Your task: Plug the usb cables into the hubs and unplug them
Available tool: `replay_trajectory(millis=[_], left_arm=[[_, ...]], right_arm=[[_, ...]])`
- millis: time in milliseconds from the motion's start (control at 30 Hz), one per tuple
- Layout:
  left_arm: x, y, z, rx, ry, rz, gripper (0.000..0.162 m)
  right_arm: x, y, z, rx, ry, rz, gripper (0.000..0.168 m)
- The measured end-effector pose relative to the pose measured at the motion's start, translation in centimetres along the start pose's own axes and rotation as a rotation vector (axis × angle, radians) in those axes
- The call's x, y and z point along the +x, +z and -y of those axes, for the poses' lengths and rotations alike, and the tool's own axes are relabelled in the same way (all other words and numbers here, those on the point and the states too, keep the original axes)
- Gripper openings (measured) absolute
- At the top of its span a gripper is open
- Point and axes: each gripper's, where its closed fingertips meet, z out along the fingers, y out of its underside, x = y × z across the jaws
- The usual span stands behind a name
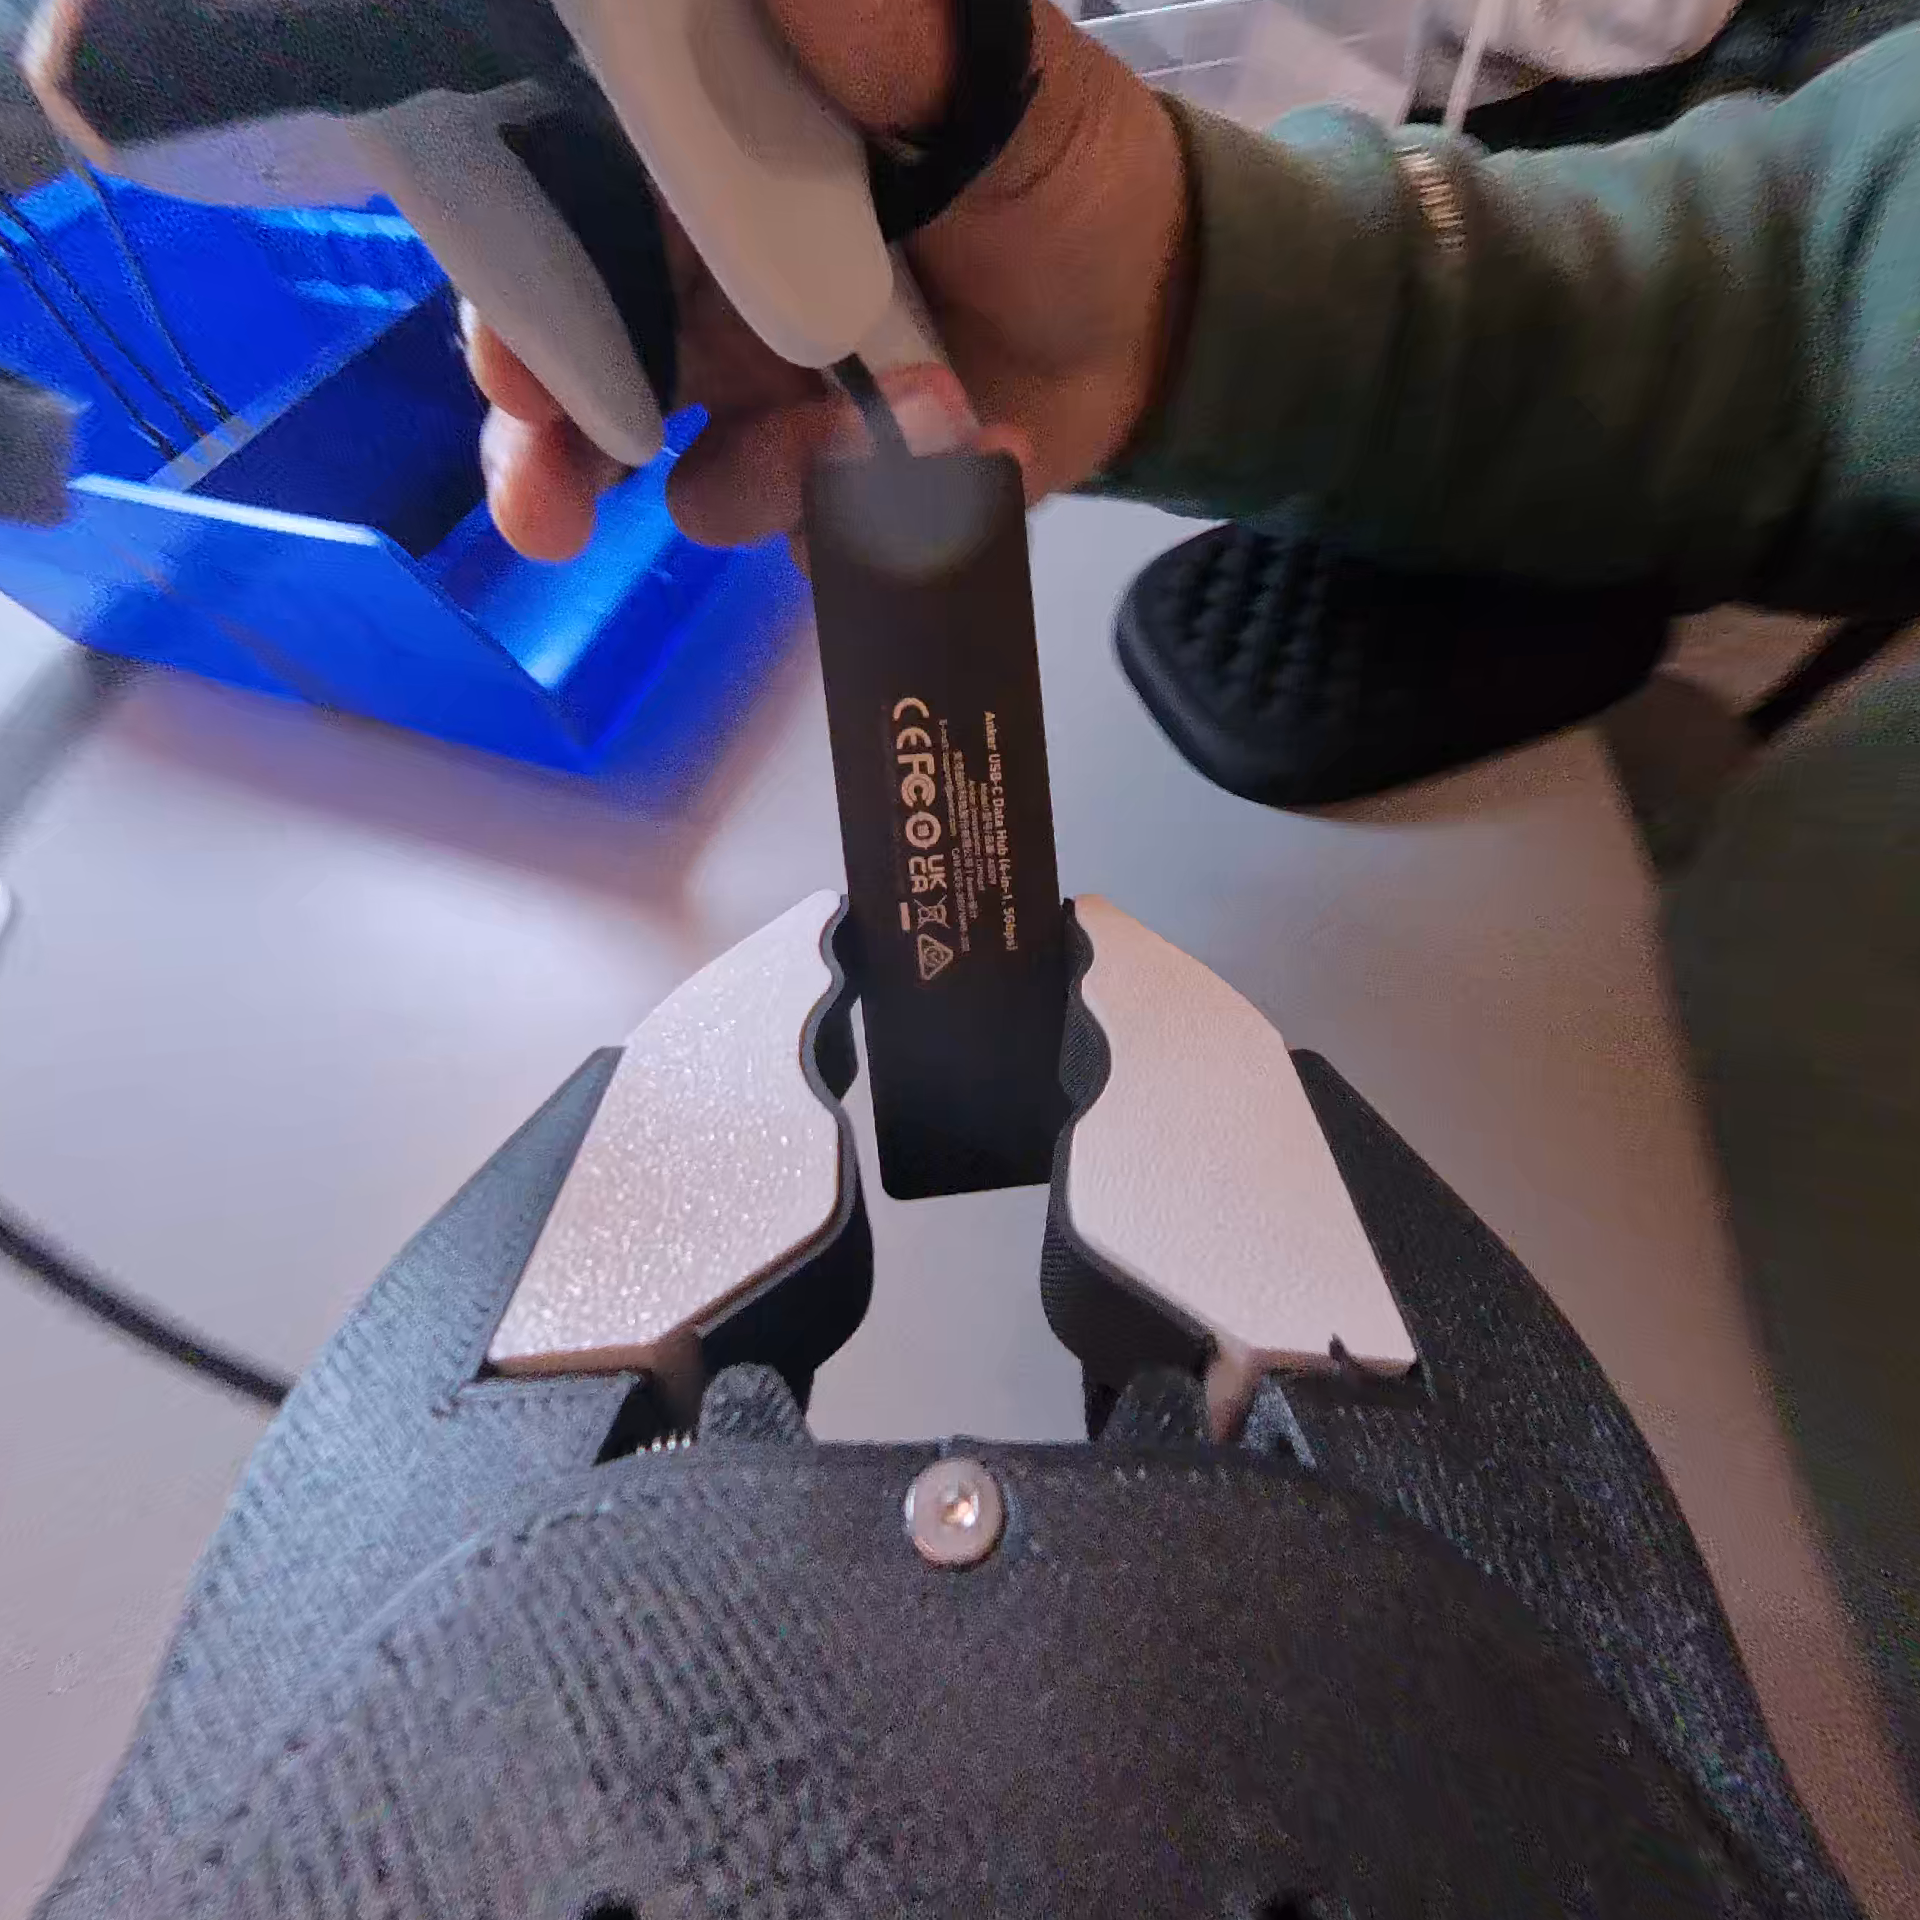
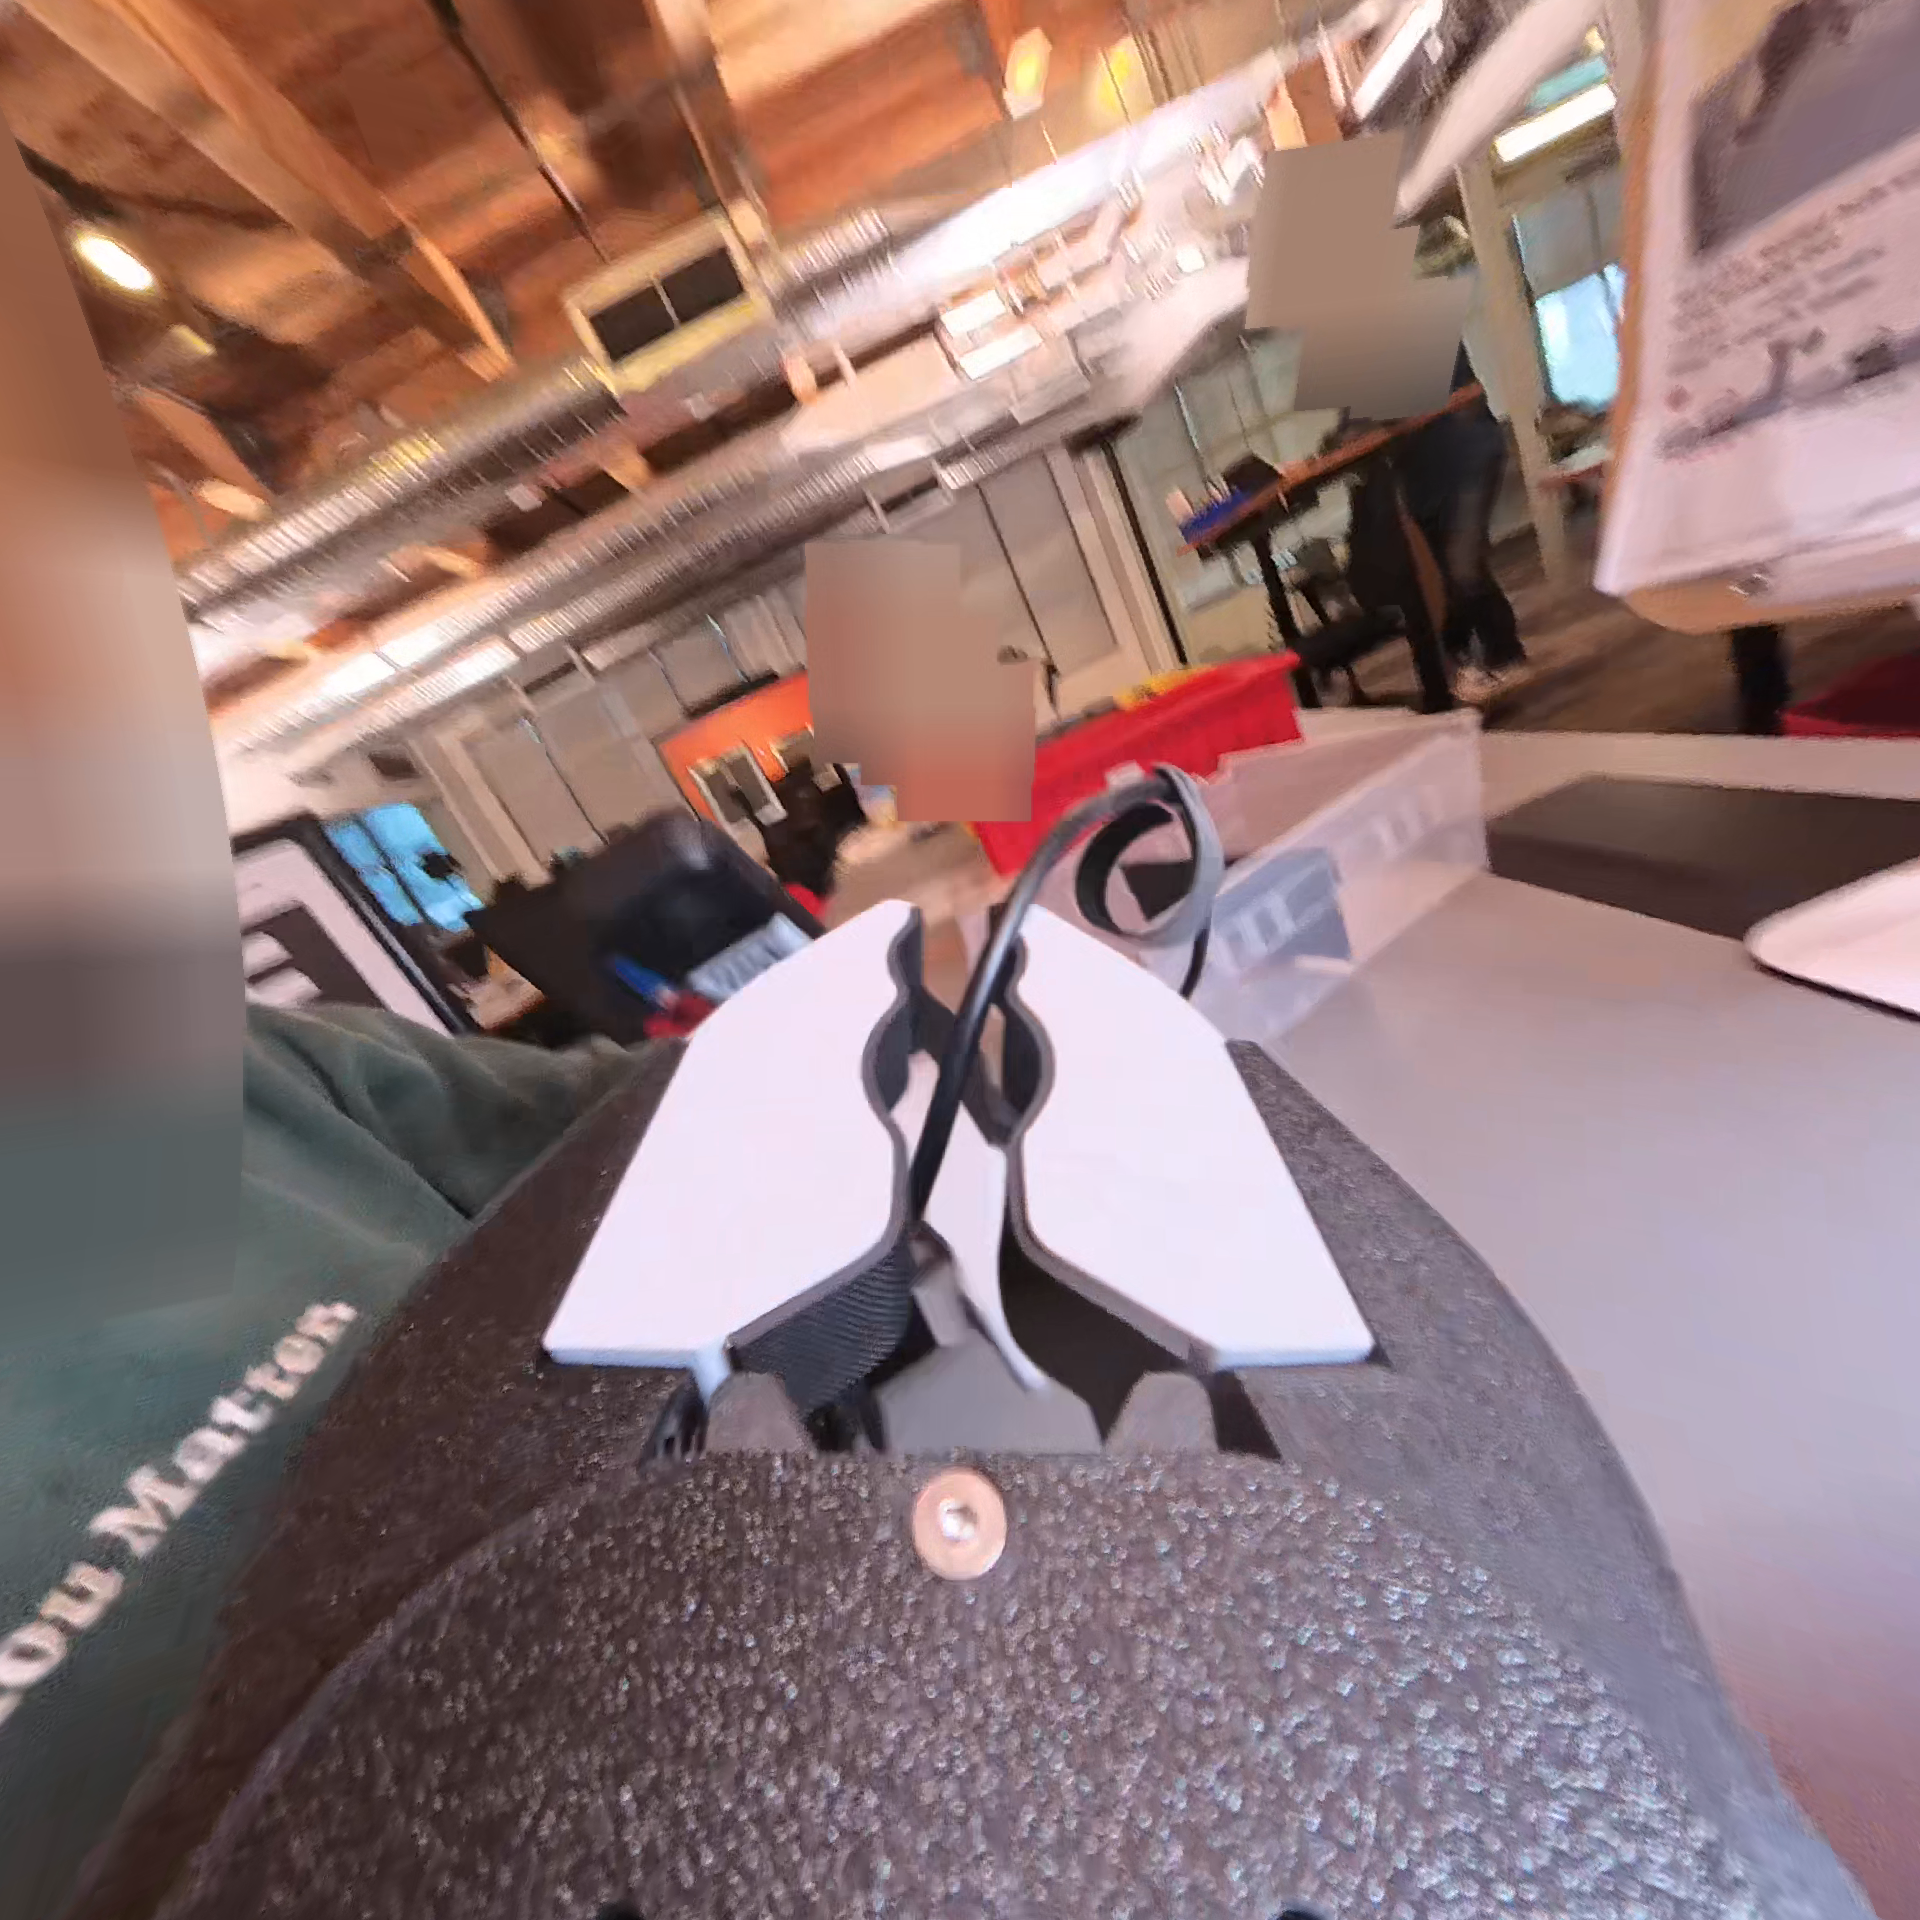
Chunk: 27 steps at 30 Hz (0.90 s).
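In the left wrist view my left gripper (image 1: pixel 956 925) is shut on the near end of a flat black USB hub (image 1: pixel 935 727), held above the table with its printed side up. The hub's short black cable (image 1: pixel 868 400) leaves its far end and runs up to a hand (image 1: pixel 1039 260) in a green sleeve, which holds the blurred right gripper. In the right wrist view my right gripper (image 2: pixel 966 920) points up towards the room. Its jaws are nearly closed around a thin black cable (image 2: pixel 961 1049), which ends in a strap loop (image 2: pixel 1143 862).
A blue bin (image 1: pixel 312 582) with black cables stands at the left on the grey table (image 1: pixel 312 987). A black textured pad (image 1: pixel 1351 665) lies at the right. A black cable (image 1: pixel 125 1320) crosses the table's left. A clear plastic box (image 2: pixel 1351 862) stands ahead of the right gripper.
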Motion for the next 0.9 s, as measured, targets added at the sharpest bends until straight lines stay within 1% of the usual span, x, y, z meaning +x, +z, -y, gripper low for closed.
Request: replay_trajectory(millis=[33,100,133,200,233,267,333,367,433,467,500,533,600,633,667,733,767,833,900], left_arm=[[0.4,-0.6,-0.2,-0.015,-0.060,-0.051,0.037],[1.1,-2.0,-0.8,-0.028,-0.169,-0.155,0.036],[1.4,-2.6,-1.4,-0.050,-0.223,-0.201,0.036],[1.1,-3.5,-2.8,-0.088,-0.296,-0.236,0.036],[0.8,-3.8,-3.6,-0.110,-0.330,-0.245,0.036],[0.7,-3.9,-4.4,-0.141,-0.362,-0.259,0.037],[0.6,-3.5,-5.8,-0.194,-0.399,-0.288,0.036],[0.8,-3.2,-6.2,-0.210,-0.409,-0.304,0.036],[1.9,-2.8,-6.4,-0.236,-0.405,-0.364,0.036],[2.3,-2.6,-6.7,-0.258,-0.389,-0.370,0.036],[2.2,-2.6,-7.4,-0.298,-0.355,-0.346,0.036],[2.2,-2.7,-7.8,-0.308,-0.351,-0.343,0.036],[2.0,-3.4,-7.8,-0.271,-0.409,-0.365,0.036],[1.9,-3.8,-7.8,-0.258,-0.422,-0.377,0.036],[2.0,-4.1,-7.8,-0.256,-0.421,-0.394,0.038],[1.9,-4.4,-7.7,-0.241,-0.431,-0.415,0.036],[1.9,-4.4,-7.8,-0.240,-0.442,-0.419,0.036],[2.5,-4.4,-7.6,-0.224,-0.466,-0.481,0.036],[3.1,-4.5,-7.3,-0.214,-0.467,-0.521,0.038]], right_arm=[[0.8,-0.4,-0.5,-0.070,-0.029,-0.041,0.022],[2.1,-1.4,-1.6,-0.226,-0.128,-0.135,0.040],[2.5,-1.9,-1.8,-0.288,-0.218,-0.196,0.048],[2.3,-2.8,-1.6,-0.389,-0.444,-0.284,0.061],[1.3,-2.7,-1.8,-0.439,-0.539,-0.273,0.065],[-0.3,-2.4,-2.5,-0.487,-0.617,-0.223,0.066],[-2.7,-1.2,-5.4,-0.611,-0.749,-0.121,0.063],[-2.9,-0.6,-7.5,-0.707,-0.811,-0.098,0.061],[-1.4,0.2,-11.8,-0.896,-0.941,-0.101,0.061],[-0.6,0.6,-13.5,-0.945,-0.991,-0.094,0.060],[-0.3,0.8,-14.9,-0.964,-0.996,-0.057,0.060],[-0.5,1.0,-15.9,-0.967,-0.971,-0.006,0.052],[-1.2,1.2,-16.5,-0.940,-0.948,0.065,0.027],[-1.3,1.3,-16.5,-0.931,-0.960,0.069,0.019],[-1.1,1.2,-16.6,-0.954,-0.984,0.055,0.019],[-0.6,0.9,-16.9,-1.014,-1.039,0.015,0.028],[-0.7,1.0,-17.2,-1.012,-1.052,0.019,0.033],[-0.3,1.4,-17.5,-1.007,-1.113,-0.013,0.042],[1.1,1.1,-17.9,-1.063,-1.233,-0.068,0.025]])
